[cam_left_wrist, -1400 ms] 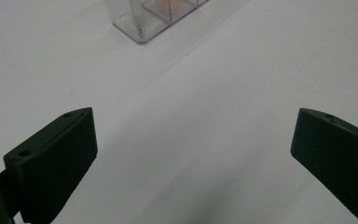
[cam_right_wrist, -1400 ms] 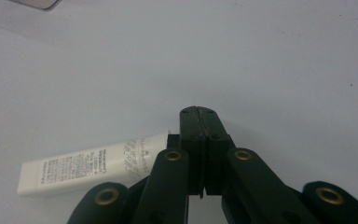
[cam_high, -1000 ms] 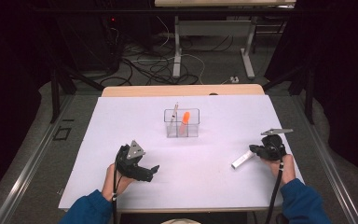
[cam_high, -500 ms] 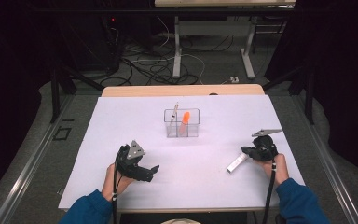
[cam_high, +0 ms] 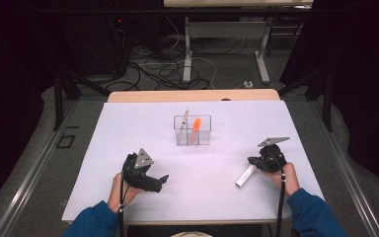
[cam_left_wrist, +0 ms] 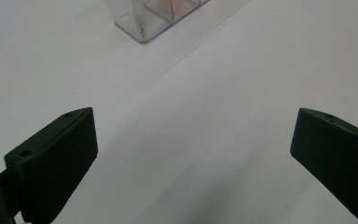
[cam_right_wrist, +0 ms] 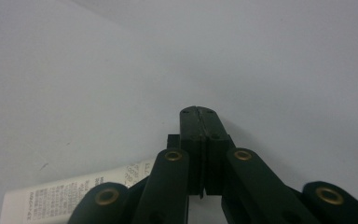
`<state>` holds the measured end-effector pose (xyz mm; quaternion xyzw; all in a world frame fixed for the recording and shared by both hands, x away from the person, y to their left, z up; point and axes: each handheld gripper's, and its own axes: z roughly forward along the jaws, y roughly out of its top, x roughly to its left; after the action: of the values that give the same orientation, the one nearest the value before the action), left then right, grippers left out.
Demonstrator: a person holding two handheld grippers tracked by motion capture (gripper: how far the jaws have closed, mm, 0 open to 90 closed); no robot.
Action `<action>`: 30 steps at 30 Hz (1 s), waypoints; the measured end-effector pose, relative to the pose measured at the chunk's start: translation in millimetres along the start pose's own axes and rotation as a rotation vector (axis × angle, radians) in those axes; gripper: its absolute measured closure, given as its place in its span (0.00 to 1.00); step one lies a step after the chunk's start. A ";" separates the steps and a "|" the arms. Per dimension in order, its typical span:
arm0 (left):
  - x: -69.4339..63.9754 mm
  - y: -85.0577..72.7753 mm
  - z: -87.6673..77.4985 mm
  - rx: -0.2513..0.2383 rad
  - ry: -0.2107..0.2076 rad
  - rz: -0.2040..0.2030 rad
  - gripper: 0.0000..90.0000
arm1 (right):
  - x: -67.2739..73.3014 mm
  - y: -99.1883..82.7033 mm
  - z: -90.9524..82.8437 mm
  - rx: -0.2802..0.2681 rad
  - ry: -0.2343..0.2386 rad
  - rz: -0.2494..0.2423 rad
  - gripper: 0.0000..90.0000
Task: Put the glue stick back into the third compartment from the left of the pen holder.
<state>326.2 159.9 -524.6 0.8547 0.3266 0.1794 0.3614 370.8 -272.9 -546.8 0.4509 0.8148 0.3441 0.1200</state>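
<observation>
A white tube (cam_high: pixel 246 176) with printed text lies on the white table (cam_high: pixel 128 133) at the right, slanting toward the front. My right gripper (cam_high: pixel 253 161) is over its far end, jaws shut with pads meeting and nothing seen between them. In the right gripper view the tube (cam_right_wrist: pixel 70 193) runs under the gripper's (cam_right_wrist: pixel 199 111) left linkage; I cannot tell whether it touches. My left gripper (cam_high: pixel 164 179) rests at the front left, open and empty. Ahead of it in the left gripper view (cam_left_wrist: pixel 193 122) stands a clear organizer (cam_left_wrist: pixel 142 25).
The clear organizer (cam_high: pixel 192 137) stands mid-table with an orange item (cam_high: pixel 195 128) and a thin stick (cam_high: pixel 185 118) upright in it. A wooden edge (cam_high: pixel 192 95) runs behind the white sheet. Cables and table legs lie on the floor beyond.
My right gripper has moved left across the table, and the white tube has shifted left and slightly toward the front with it. The left gripper has stayed put.
</observation>
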 end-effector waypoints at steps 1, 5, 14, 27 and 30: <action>0.1 0.0 0.0 0.001 0.001 0.001 0.00 | 0.8 0.2 0.5 0.000 0.007 -0.009 1.00; -0.8 -0.2 0.1 0.001 -0.005 -0.010 0.00 | 3.9 0.2 1.6 0.004 0.012 -0.025 1.00; -0.6 -0.2 -0.1 0.002 -0.004 -0.008 0.00 | 15.5 2.6 6.7 0.017 0.045 -0.063 1.00; -0.3 -0.1 -0.3 -0.001 0.000 -0.002 0.00 | 20.6 3.2 8.8 0.021 0.041 -0.082 1.00; -0.3 0.0 -0.5 0.000 0.000 -0.001 0.00 | 17.9 3.2 5.7 0.009 0.028 -0.077 1.00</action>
<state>325.7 159.9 -524.2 0.8546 0.3271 0.1793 0.3613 365.7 -254.6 -546.7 0.4148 0.8347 0.3417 0.1198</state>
